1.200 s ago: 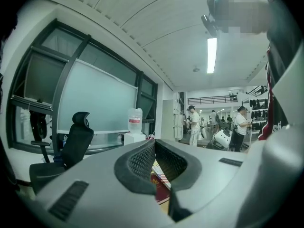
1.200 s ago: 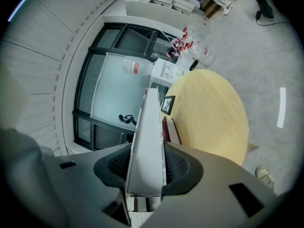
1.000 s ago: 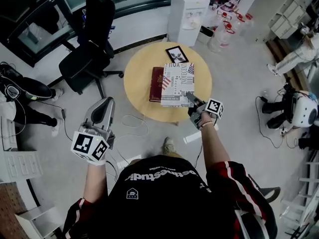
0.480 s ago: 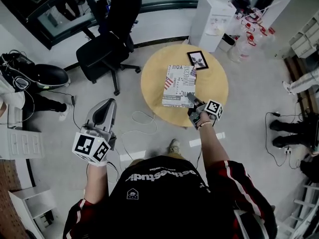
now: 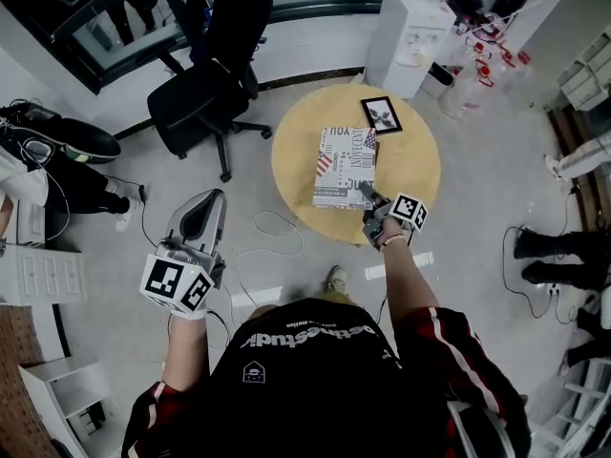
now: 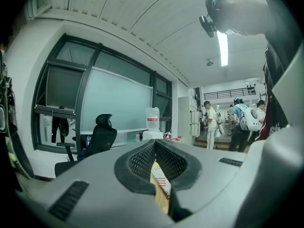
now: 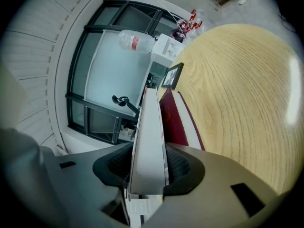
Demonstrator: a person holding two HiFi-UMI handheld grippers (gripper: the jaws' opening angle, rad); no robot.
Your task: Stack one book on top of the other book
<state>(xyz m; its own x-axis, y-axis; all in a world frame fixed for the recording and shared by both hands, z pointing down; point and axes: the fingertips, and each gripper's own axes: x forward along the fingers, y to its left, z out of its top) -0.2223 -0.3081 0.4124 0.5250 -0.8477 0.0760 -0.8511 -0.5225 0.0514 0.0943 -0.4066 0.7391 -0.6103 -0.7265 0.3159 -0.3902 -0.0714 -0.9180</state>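
Your round wooden table (image 5: pixel 415 175) carries a small black-framed picture (image 5: pixel 381 114) near its rim at one o'clock. Off the table at ten o'clock stands a black office chair (image 5: pixel 205 89) on castors, its back toward the dark-framed glass wall (image 5: pixel 115 27). Beyond the table at one o'clock you have a white water dispenser (image 5: pixel 410 27) — clear water jugs (image 5: pixel 465 79) cluster on the floor just beside it, at two o'clock. A pale cable (image 5: pixel 270 229) loops on the floor at seven o'clock from the table, and white shelving (image 5: pixel 43 275) sits far out at nine o'clock.
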